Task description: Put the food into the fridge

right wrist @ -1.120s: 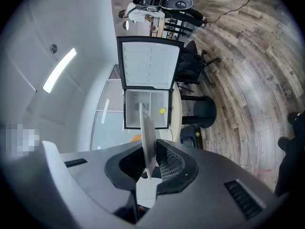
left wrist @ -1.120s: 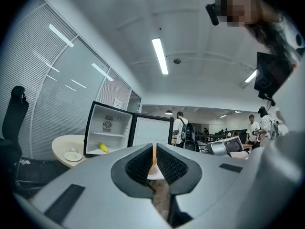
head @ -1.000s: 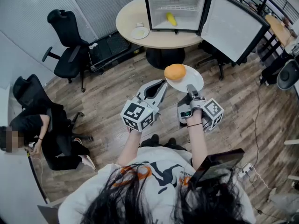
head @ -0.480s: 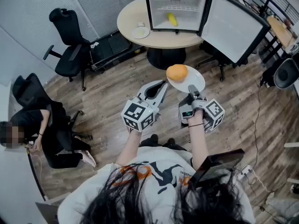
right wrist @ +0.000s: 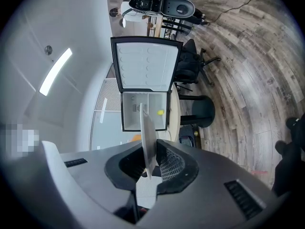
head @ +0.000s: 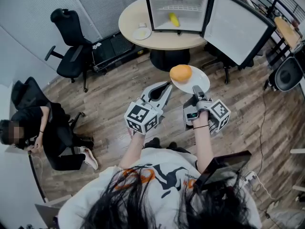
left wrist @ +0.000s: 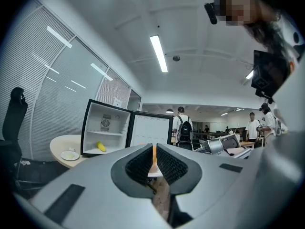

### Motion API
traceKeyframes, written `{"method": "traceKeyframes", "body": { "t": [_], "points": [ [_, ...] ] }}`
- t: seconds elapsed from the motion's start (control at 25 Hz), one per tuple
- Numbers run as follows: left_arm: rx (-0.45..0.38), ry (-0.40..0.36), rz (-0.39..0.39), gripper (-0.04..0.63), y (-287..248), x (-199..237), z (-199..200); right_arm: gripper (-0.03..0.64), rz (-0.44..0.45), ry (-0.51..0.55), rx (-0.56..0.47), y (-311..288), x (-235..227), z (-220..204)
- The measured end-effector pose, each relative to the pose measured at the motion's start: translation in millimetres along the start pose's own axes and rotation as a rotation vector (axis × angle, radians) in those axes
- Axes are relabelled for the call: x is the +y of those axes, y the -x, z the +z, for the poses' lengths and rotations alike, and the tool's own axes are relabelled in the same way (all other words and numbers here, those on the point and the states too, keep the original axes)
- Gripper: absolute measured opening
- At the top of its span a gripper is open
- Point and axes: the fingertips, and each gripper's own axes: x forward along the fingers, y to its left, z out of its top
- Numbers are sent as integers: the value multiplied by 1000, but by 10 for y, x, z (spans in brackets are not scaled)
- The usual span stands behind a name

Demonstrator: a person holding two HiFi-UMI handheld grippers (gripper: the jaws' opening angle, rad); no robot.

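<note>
A white plate (head: 194, 82) carries a round orange piece of food (head: 180, 73). My right gripper (head: 195, 89) is shut on the plate's near rim and holds it above the wood floor. In the right gripper view the plate (right wrist: 145, 137) stands edge-on between the pads of the right gripper (right wrist: 150, 163). My left gripper (head: 167, 86) hangs just left of the plate, shut and holding nothing. The left gripper (left wrist: 154, 159) points at the open fridge (left wrist: 107, 128). That fridge (head: 176, 6) stands on a round table (head: 138, 18), with a yellow food item (head: 174, 19) inside.
The fridge door (head: 236, 27) is swung open to the right. A small plate (head: 142, 33) lies on the table. Black office chairs (head: 71, 42) stand at the left, and a person (head: 43, 132) sits on the floor there. Cables (head: 262, 128) run along the floor at the right.
Both grippers and the plate with the orange food have come a little nearer to the table and fridge. The right gripper's hold on the plate is unchanged.
</note>
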Motion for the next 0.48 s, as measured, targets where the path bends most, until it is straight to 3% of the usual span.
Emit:
{"method": "traceKeyframes", "body": {
  "t": [0.16, 0.32, 0.48],
  "points": [
    [3, -14, -3, 32, -3, -151, -112, 44, 10, 1, 10, 81, -80, 54],
    [33, 5, -5, 32, -253, 204, -5, 44, -24, -11, 9, -326, 42, 102],
    [30, -6, -4, 32, -308, 290, 15, 44, -18, -8, 6, -461, 65, 132]
  ]
}}
